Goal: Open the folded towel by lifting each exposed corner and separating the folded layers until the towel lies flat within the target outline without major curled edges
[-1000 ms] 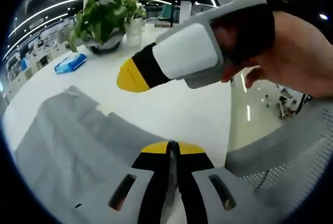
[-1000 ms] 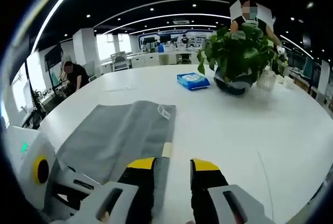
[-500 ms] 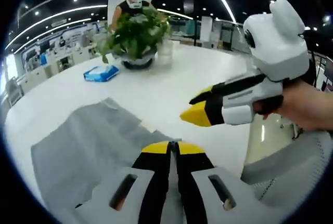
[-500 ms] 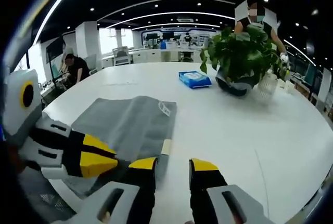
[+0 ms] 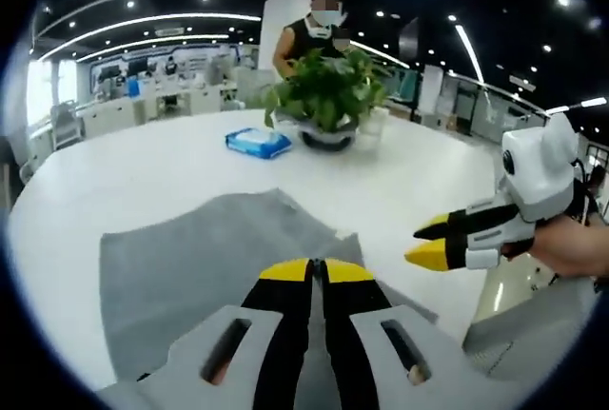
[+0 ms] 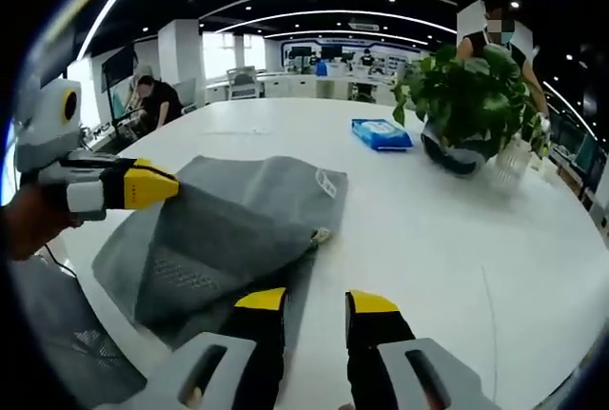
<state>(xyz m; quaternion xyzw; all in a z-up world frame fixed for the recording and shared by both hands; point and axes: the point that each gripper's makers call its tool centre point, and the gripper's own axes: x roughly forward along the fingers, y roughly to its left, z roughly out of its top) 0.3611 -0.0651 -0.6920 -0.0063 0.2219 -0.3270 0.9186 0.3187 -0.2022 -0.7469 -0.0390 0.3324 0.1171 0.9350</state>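
Note:
A grey towel (image 5: 190, 258) lies folded on the white table (image 5: 114, 172). My left gripper (image 5: 317, 270) is shut on a near corner of it. In the right gripper view the left gripper (image 6: 157, 185) holds that layer of the towel (image 6: 238, 229) raised off the table, the cloth sloping down to the right. A white label (image 6: 328, 185) shows at the towel's far edge. My right gripper (image 6: 316, 303) is open and holds nothing, low over the towel's near right edge. In the left gripper view the right gripper (image 5: 428, 244) hangs to the right of the towel, jaws apart.
A potted plant (image 6: 471, 106) and a blue wipes packet (image 6: 383, 132) stand at the table's far side, with a glass vase (image 6: 509, 158) beside the plant. A person stands behind the plant (image 5: 328, 96). Another person (image 6: 157, 101) sits at the left. A grey mesh chair (image 5: 533, 334) is near.
The left gripper has risen from the towel's near edge with a layer of cloth in it. The right gripper has stayed open and now stands farther right in the left gripper view.

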